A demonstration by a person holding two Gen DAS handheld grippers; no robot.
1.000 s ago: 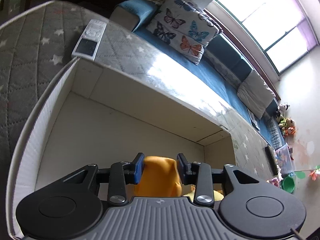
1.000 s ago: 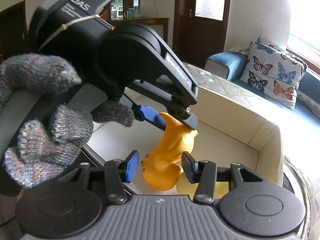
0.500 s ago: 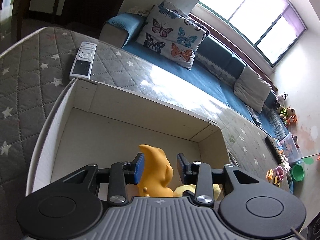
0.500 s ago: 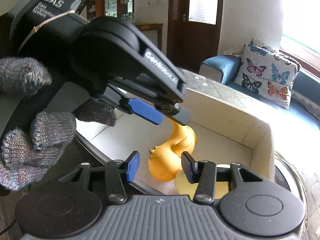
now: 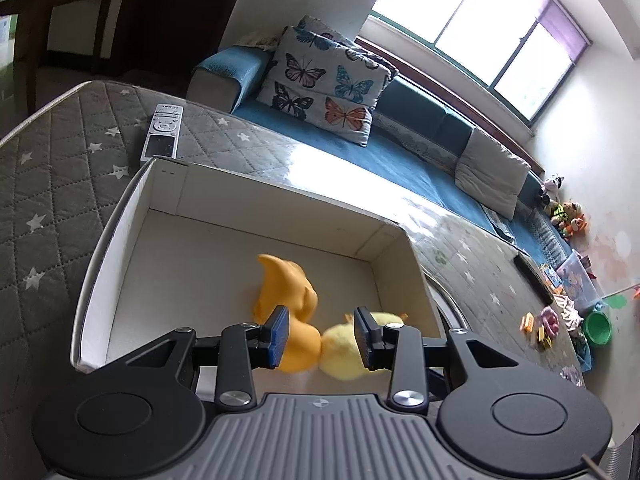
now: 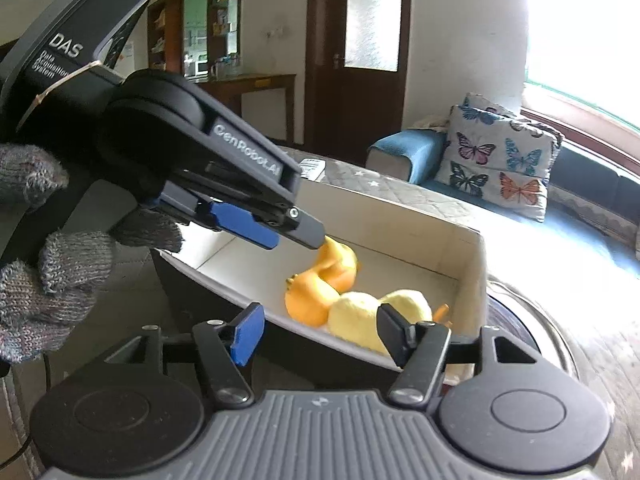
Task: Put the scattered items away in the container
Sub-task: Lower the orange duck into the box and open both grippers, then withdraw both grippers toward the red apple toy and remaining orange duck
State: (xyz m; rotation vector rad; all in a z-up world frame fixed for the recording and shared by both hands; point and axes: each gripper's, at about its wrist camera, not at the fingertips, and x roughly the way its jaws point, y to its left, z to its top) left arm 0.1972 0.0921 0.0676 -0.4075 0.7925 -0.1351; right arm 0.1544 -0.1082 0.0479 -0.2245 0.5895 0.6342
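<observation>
Indoors, daylight from a wide window [image 5: 472, 28]. White box [image 5: 120, 240] sits on a grey star-quilted surface [image 5: 52, 168], remote [image 5: 162, 132] just behind it, blue sofa [image 5: 360, 160] with butterfly cushion [image 5: 324, 84] beyond. Orange toy [image 5: 286, 280] and yellow toy [image 5: 340, 350] lie touching inside the box. Left gripper [image 5: 320, 336] hangs open, empty; right gripper [image 6: 316, 332] is opening, holding nothing.

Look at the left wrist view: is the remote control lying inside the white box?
No. The remote control lies on the grey quilted surface just outside the white box's far corner.
</observation>
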